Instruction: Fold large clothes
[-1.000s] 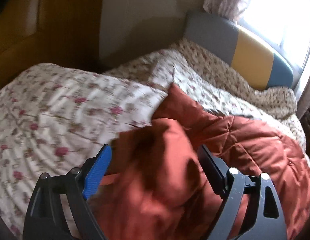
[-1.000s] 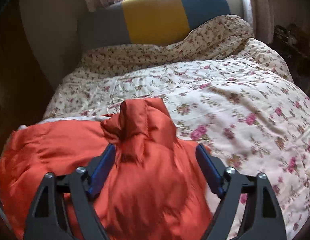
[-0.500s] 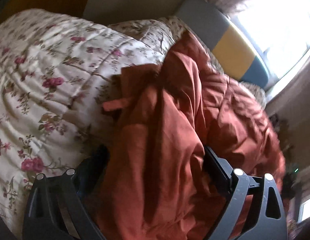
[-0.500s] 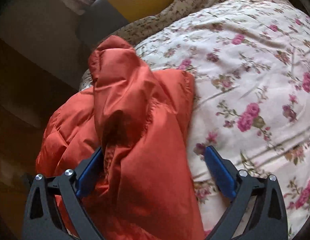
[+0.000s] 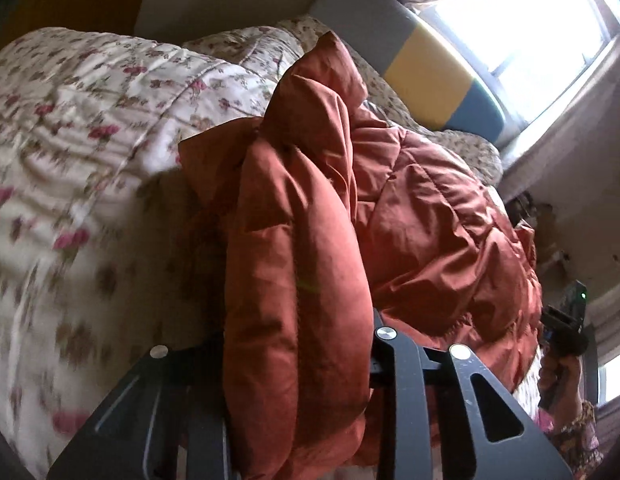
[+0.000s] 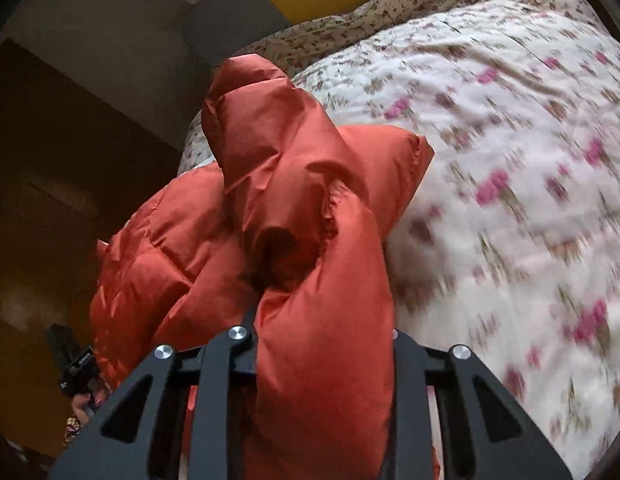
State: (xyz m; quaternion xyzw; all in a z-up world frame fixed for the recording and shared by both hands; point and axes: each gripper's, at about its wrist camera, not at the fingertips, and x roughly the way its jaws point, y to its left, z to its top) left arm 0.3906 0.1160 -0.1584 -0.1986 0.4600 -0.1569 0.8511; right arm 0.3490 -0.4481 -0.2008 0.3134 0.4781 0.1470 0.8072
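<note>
- Your left gripper has its fingertips buried under a thick fold of the orange puffer jacket, so you cannot see the pads themselves.
- Your right gripper is covered the same way; only the black frame shows on both sides of the fabric.
- Both pairs of jaws have just been closing, and each is now nearly closed and clamped on a bunched fold of the jacket.
- Both grippers point down at a slant toward the bed.
- In the left view, your other hand shows at the right edge, partly cut off, holding a black handle.
- The floral bedspread is blurred near the bottom of both views.
- The jacket lies heaped on the bedspread, along the bed's near edge, with 1 puffy part raised toward the striped headboard.
</note>
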